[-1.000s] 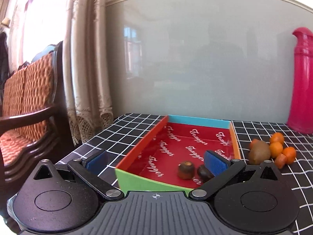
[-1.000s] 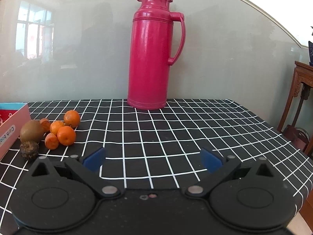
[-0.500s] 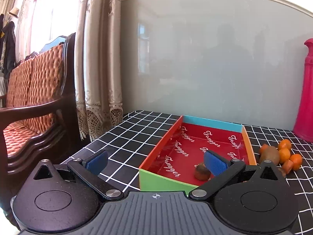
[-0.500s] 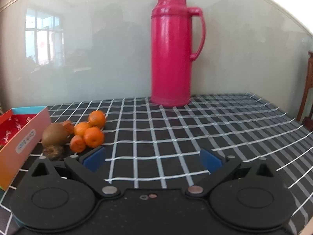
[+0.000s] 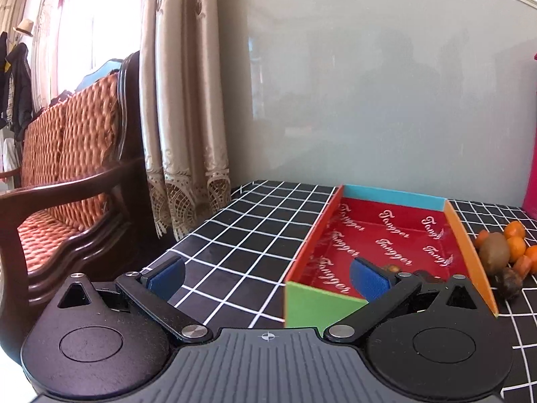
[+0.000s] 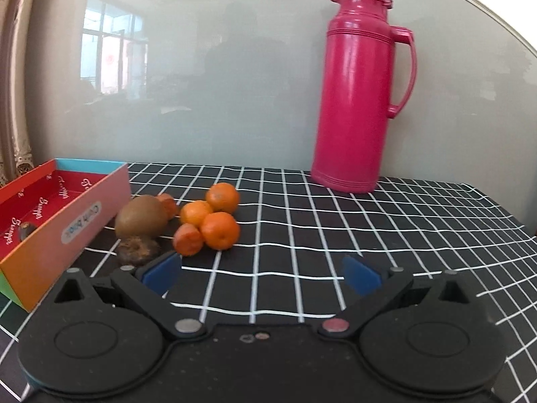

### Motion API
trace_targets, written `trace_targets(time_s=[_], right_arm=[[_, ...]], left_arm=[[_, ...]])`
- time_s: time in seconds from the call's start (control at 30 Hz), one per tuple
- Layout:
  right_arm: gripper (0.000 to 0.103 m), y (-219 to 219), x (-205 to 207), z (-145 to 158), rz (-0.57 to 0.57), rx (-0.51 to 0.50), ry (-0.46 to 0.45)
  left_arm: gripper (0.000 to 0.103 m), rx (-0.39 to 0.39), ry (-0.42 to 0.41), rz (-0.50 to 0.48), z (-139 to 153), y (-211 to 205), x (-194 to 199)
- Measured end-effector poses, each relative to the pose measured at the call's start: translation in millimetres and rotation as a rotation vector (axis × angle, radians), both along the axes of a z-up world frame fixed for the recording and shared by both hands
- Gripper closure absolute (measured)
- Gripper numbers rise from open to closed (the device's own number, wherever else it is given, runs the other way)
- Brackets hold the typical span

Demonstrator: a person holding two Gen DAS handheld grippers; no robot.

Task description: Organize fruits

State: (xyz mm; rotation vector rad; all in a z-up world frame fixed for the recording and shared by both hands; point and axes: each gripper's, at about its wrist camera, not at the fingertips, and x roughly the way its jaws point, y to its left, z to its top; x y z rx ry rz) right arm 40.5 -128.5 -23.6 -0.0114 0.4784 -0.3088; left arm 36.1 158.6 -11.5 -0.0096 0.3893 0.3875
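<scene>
Left gripper (image 5: 266, 277) spread, empty, at box (image 5: 470, 241) near corner; right gripper (image 6: 260, 273) spread, empty, just short of fruit pile beside box: kiwi (image 6: 141, 216), oranges (image 6: 220, 230), dark fruit (image 6: 137, 250); another dark fruit (image 6: 25, 230) inside box; flask (image 6: 359, 94) behind.

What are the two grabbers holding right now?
Nothing. The left gripper and the right gripper both stand open and empty; the fruits lie untouched on the table.
</scene>
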Motion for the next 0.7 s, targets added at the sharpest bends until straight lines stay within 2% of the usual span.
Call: trace_targets(time_s=[0.23,0.57,0.7], right_arm=[[0.004,16.2,17.3,-3.7,0.069,0.067,0.013],[0.004,43.0,37.6,-8.9,0.138,0.073,0.032],[0.022,51.9,48.1,-12.8,0.156,0.073,0.058]], left_arm=[[0.0,-0.005,0.022,0.001,-3.8,14.9,-0.4],[0.0,-0.001,0.048,0.038,-8.3,34.6,-1.0],[0.0,-0.009,0.049,0.055,-9.5,43.8,-2.4]])
